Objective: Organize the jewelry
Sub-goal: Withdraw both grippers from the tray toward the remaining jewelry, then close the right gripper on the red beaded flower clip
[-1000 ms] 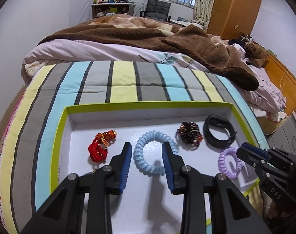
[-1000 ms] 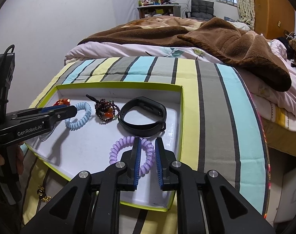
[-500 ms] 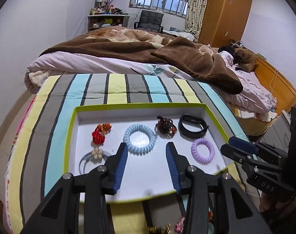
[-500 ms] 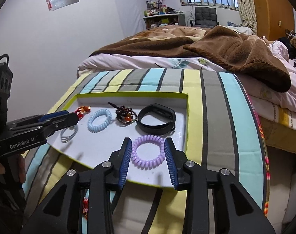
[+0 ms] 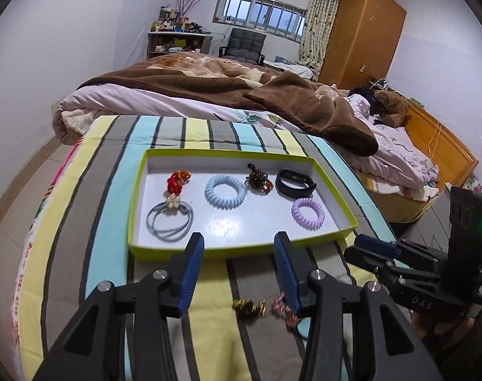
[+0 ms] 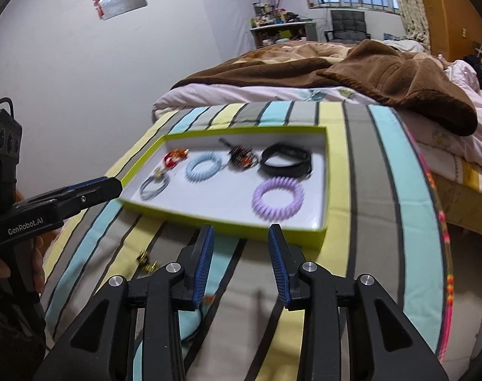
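Observation:
A white tray with a lime rim point(image 5: 234, 250) lies on the striped bedspread. In it are a red ornament point(image 5: 177, 180), grey hair ties point(image 5: 170, 220), a blue spiral tie point(image 5: 225, 191), a brown beaded piece point(image 5: 257, 180), a black band point(image 5: 294, 182) and a purple spiral tie point(image 5: 307, 208). My left gripper point(image 5: 239, 241) hovers just short of the tray's near rim, its jaws opening with nothing between them. My right gripper point(image 6: 241, 231) is open and empty before the rim point(image 6: 266, 231), near the purple tie point(image 6: 277, 198).
Loose gold point(image 5: 248, 306) and pink point(image 5: 282, 309) trinkets lie on the bedspread under my left gripper. A brown blanket point(image 5: 304, 108) covers the bed behind the tray. The bedspread drops off at the right edge point(image 6: 444, 222). A wardrobe and a desk stand at the far wall.
Both grippers have drawn back from over the tray to its near rim. The right jaws came apart off the purple tie, which stays in the tray. The left jaws widened.

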Tool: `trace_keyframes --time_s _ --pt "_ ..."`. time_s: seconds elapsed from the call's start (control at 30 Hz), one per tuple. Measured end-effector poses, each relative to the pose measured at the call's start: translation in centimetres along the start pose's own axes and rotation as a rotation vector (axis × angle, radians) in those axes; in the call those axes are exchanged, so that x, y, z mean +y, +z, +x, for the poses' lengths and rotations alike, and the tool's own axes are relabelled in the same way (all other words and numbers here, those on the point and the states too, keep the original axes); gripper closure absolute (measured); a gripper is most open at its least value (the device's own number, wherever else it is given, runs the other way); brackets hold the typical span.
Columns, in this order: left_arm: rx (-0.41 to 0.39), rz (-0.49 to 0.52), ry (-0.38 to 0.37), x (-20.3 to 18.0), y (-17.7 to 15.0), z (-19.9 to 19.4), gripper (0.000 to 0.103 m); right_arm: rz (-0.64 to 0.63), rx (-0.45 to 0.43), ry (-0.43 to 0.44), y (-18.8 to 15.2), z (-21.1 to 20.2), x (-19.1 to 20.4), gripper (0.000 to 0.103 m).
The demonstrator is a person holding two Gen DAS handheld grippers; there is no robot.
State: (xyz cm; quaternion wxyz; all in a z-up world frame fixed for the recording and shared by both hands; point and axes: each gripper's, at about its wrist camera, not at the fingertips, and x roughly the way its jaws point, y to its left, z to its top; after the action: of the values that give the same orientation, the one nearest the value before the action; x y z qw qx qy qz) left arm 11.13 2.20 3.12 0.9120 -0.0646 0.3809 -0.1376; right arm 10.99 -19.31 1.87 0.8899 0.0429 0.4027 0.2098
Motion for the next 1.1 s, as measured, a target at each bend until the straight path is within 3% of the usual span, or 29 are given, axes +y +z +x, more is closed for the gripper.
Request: trace_keyframes --time_s 0.33,0.97,1.0,1.07,1.1 --pt "-0.012 -0.040 0.002 0.8 -2.9 -1.9 0.054 -0.022 0.079 0.135 -2.3 1.3 1.8 0.067" --pt "0.011 -0.103 0.004 3.1 -5.8 -2.3 0.054 -0.039 0.138 0.108 -3.2 3.3 2.9 0.067" --pt "0.011 -0.103 0.003 3.1 -5.8 -2.3 0.054 -0.044 0.135 0.100 -3.2 3.2 3.0 0.068" --pt "0.011 -0.105 -0.001 3.1 -5.8 -2.2 0.054 -0.049 0.128 0.091 -3.3 3.0 3.0 0.081" --pt "0.013 -0.107 -0.003 3.1 -5.9 -2.2 0.054 -0.048 0.128 0.090 -3.3 3.0 3.0 0.081"
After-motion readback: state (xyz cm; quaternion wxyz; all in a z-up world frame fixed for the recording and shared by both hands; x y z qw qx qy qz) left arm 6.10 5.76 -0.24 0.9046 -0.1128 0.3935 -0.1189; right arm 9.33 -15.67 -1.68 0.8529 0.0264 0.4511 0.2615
